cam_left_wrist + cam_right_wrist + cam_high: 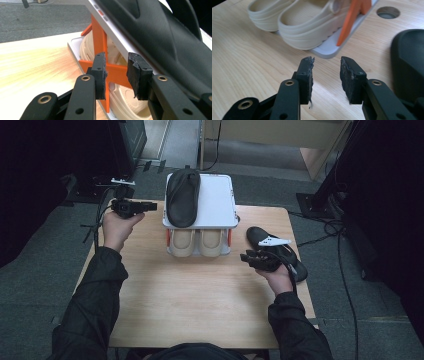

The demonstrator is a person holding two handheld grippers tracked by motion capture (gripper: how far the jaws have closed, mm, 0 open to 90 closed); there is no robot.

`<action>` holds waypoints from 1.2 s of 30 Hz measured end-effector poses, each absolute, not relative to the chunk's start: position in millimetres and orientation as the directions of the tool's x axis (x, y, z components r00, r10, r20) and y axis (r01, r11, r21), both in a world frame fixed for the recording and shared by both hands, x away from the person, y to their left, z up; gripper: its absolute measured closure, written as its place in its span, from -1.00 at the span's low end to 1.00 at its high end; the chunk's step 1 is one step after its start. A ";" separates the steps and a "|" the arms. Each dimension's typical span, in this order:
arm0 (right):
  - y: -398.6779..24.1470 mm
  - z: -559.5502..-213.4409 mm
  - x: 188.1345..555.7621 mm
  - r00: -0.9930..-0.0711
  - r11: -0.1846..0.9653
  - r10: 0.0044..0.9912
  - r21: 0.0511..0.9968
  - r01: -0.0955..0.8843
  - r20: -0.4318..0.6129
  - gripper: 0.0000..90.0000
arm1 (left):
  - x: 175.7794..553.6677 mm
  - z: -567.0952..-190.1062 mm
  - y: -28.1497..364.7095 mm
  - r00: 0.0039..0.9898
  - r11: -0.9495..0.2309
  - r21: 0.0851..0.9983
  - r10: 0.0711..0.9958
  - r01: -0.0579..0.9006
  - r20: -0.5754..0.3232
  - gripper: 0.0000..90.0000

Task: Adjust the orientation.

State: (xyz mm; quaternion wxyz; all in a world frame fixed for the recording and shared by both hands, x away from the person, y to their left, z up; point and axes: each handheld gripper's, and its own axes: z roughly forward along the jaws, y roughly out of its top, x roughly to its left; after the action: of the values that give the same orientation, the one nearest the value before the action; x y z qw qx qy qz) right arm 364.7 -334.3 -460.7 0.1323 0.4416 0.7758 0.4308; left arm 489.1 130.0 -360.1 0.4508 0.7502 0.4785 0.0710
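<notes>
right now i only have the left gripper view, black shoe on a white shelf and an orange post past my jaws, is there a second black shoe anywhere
Observer: Yes, a second black shoe lies flat on the table, to the right of the rack, by the right gripper.
Operator: is that gripper holding it
Observer: No, in the right gripper view its jaws stand open over bare wood with nothing between them, and the shoe sits off to their side.
Operator: room on top for it?
Observer: The top shelf's right half is bare; the black shoe on top fills the left half.
</notes>
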 end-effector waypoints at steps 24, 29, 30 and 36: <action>-374.1 -467.0 412.6 -0.427 0.150 0.891 0.785 0.601 0.157 0.47 | 455.9 -400.1 126.6 0.566 -0.168 0.740 0.757 0.651 -0.326 0.55; -383.7 -471.5 422.4 -0.395 0.132 0.904 0.773 0.621 0.163 0.44 | 450.1 -412.7 127.1 0.580 -0.172 0.740 0.742 0.650 -0.336 0.53; -384.5 -473.1 423.4 -0.394 0.139 0.905 0.767 0.626 0.158 0.41 | 449.7 -413.8 127.6 0.579 -0.170 0.739 0.740 0.652 -0.342 0.53; -385.4 -475.6 424.7 -0.377 0.162 0.919 0.758 0.632 0.118 0.33 | 444.3 -419.2 128.9 0.601 -0.170 0.747 0.717 0.643 -0.354 0.49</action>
State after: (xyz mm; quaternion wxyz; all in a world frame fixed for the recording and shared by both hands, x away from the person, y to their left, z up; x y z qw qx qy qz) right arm 424.7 -385.4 -475.6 0.1893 0.5250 0.7382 0.3790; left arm 444.3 128.9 -419.2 0.4660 0.7637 0.4451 0.0395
